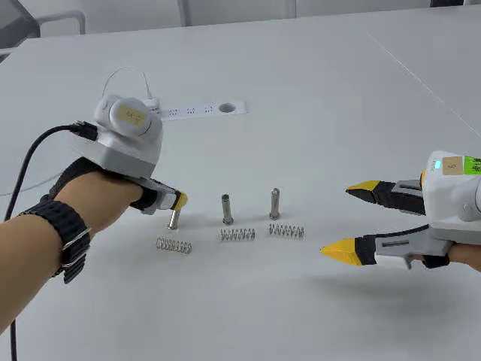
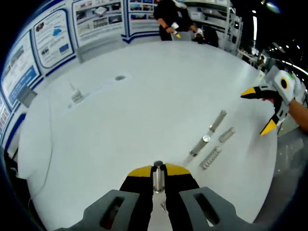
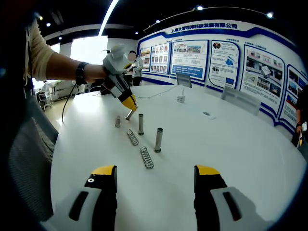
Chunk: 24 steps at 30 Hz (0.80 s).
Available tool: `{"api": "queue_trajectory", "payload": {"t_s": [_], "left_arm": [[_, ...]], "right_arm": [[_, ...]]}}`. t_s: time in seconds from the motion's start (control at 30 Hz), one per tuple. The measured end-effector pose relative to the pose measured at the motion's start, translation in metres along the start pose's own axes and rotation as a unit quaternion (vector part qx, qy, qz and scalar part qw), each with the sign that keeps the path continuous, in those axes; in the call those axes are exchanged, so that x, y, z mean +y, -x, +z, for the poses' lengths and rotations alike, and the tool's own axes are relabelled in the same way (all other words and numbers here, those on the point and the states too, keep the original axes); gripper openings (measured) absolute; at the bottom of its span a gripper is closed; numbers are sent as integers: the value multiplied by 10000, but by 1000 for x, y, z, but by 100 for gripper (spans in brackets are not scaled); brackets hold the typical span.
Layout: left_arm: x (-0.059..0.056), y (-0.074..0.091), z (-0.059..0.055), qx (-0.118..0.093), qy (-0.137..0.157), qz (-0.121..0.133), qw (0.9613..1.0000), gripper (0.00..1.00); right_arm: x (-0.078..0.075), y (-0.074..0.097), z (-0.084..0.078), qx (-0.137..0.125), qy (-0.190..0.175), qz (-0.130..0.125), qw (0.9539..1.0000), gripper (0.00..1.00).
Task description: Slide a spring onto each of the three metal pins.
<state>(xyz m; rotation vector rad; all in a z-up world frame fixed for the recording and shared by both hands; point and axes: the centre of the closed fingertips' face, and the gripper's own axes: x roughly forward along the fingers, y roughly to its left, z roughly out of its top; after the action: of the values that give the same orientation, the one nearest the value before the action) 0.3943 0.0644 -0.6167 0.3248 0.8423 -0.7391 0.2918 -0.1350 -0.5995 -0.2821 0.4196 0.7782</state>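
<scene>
Three metal pins stand in a row with a spring lying in front of each. My left gripper (image 1: 179, 201) is shut on the left pin (image 1: 173, 219), which leans; the same pin (image 2: 158, 175) sits between its yellow tips. The middle pin (image 1: 226, 209) and right pin (image 1: 275, 204) stand upright and free. The left spring (image 1: 173, 245), middle spring (image 1: 237, 235) and right spring (image 1: 286, 231) lie flat on the table. My right gripper (image 1: 347, 219) hovers open to the right of the row, holding nothing; in its own view the right gripper (image 3: 155, 172) faces the pins (image 3: 158, 140).
A white power strip (image 1: 203, 110) with a thin cable lies farther back on the white table (image 1: 316, 113). A black cable (image 1: 30, 162) trails from the left gripper. Wall posters (image 3: 202, 53) and a person (image 2: 168, 19) stand beyond the table.
</scene>
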Motion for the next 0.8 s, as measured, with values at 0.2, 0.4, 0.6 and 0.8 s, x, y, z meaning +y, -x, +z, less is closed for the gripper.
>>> {"api": "queue_trajectory", "payload": {"t_s": [0.2,0.4,0.6,0.8], "left_arm": [[5,5,-1,-267,176,90,9994,7],[6,8,-3,-454,370,158,9982,7],[7,11,-4,-641,512,205,9964,7],[7,12,-5,-843,588,244,9944,7]], "right_arm": [[1,0,0,6,14,0,10000,66],[1,0,-1,18,12,3,10000,66],[2,-1,-1,27,13,13,10000,66],[2,-1,-1,38,26,15,10000,66]]}}
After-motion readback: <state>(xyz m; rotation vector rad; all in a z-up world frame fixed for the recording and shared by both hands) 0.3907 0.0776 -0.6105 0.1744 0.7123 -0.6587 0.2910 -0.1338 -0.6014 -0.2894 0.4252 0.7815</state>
